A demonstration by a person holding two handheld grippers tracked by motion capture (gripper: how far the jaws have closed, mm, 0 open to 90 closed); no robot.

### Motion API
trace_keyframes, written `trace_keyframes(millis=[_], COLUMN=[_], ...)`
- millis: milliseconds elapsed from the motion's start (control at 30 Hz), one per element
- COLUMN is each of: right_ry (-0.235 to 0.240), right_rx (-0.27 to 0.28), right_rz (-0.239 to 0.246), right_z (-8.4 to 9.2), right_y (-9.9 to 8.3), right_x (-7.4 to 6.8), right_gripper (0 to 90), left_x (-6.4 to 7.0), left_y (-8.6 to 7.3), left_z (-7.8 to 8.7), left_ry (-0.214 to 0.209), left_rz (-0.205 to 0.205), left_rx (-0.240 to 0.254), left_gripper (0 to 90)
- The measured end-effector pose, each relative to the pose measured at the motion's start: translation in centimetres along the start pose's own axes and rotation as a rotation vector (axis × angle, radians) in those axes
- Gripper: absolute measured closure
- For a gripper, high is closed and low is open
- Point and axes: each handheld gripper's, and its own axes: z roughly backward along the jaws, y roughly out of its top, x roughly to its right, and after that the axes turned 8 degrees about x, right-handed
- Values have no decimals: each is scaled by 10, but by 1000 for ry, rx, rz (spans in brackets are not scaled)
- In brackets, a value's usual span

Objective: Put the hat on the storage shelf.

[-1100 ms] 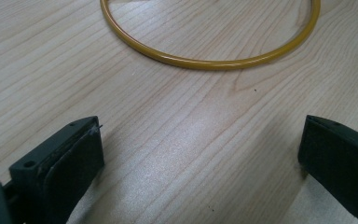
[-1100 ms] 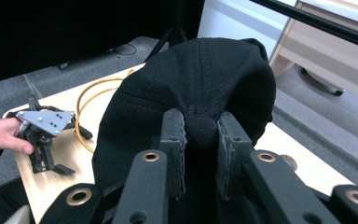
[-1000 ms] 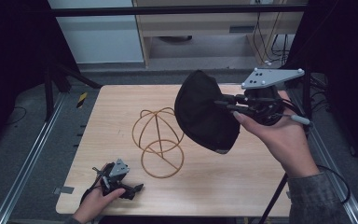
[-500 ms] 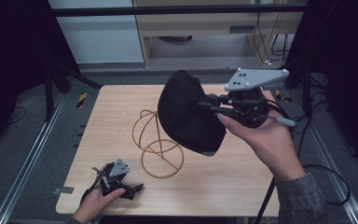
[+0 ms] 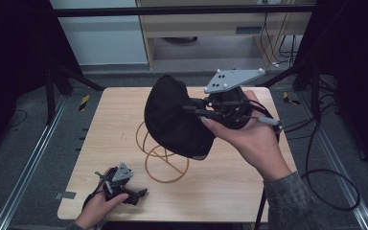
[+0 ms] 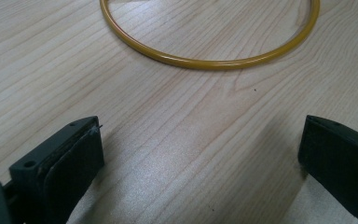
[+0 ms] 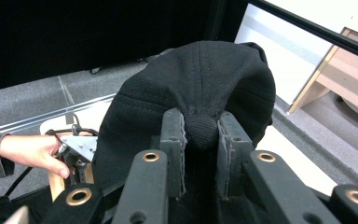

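Black cap (image 5: 175,120) held above the wooden table (image 5: 230,187) over a yellow wire stand (image 5: 165,160), top button pinched in the right gripper (image 7: 200,133) (jaws clamped). Left gripper (image 5: 120,184) resting near the table's front edge, jaws wide apart, holding nothing.

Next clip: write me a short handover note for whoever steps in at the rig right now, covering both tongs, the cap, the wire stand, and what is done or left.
Right tongs: shut on the top button of the black cap, held in the air above the wire stand.
Left tongs: open, holding nothing, resting low on the table near its front left corner, facing the stand's base ring.
Done: cap is picked up and brought over the stand.
Left: probably lower the cap onto the stand's dome, release, and withdraw; the left tongs could steady the base ring if it slides.
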Motion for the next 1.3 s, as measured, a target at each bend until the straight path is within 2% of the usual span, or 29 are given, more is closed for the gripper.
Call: trace_keyframes(millis=[467, 700, 867, 1033, 1300], right_ry=[29, 34, 23, 32, 42], right_rx=[-37, -71, -128, -135, -163], right_rz=[-1, 3, 3, -16, -22], right_z=[-28, -51, -75, -85, -96], right_y=[9, 14, 11, 8, 3], right_x=[-1, 2, 8, 12, 10], right_gripper=[755, 754, 754, 754, 753], left_x=[0, 0, 0, 0, 0], left_y=[0, 0, 0, 0, 0], left_z=[0, 0, 0, 0, 0], left_ry=[1, 3, 3, 2, 2], left_rz=[0, 0, 0, -2, 0], left_rx=[1, 2, 2, 2, 4], left_gripper=[0, 0, 0, 0, 0])
